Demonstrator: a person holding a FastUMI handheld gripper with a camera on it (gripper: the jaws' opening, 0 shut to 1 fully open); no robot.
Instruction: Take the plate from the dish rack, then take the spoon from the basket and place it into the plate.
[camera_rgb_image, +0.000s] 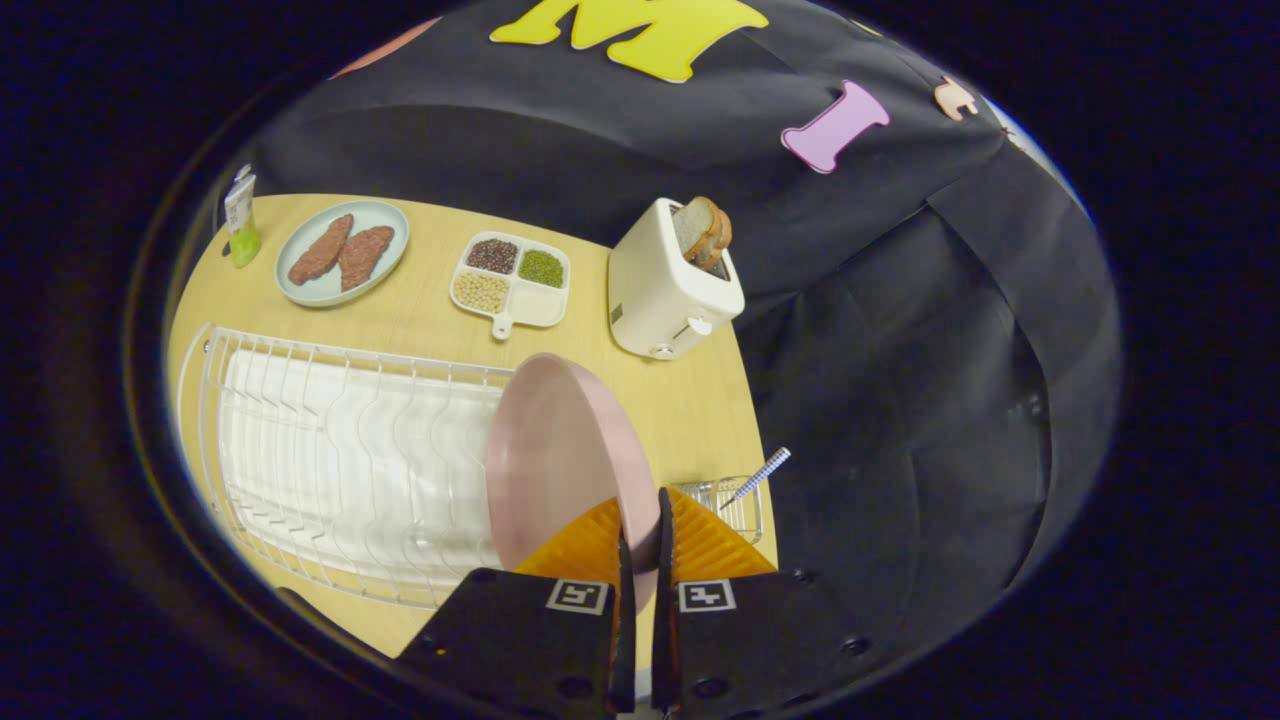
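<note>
A pink plate (560, 460) stands on edge, its rim clamped between my two orange fingers (700, 545). My gripper (640, 540) is shut on that rim, and the plate hangs just off the right end of the white wire dish rack (330, 470). To the right of my fingers stands a small wire basket (735, 500). A spoon with a blue-checked handle (765, 472) pokes up out of the basket. The spoon's bowl is hidden inside it.
Beyond the rack on the wooden table (690, 400) are a white toaster with bread (670, 285), a divided dish of beans (512, 282), a pale plate with two brown patties (342, 252) and a small green bottle (242, 225). The table's right edge runs just past the basket.
</note>
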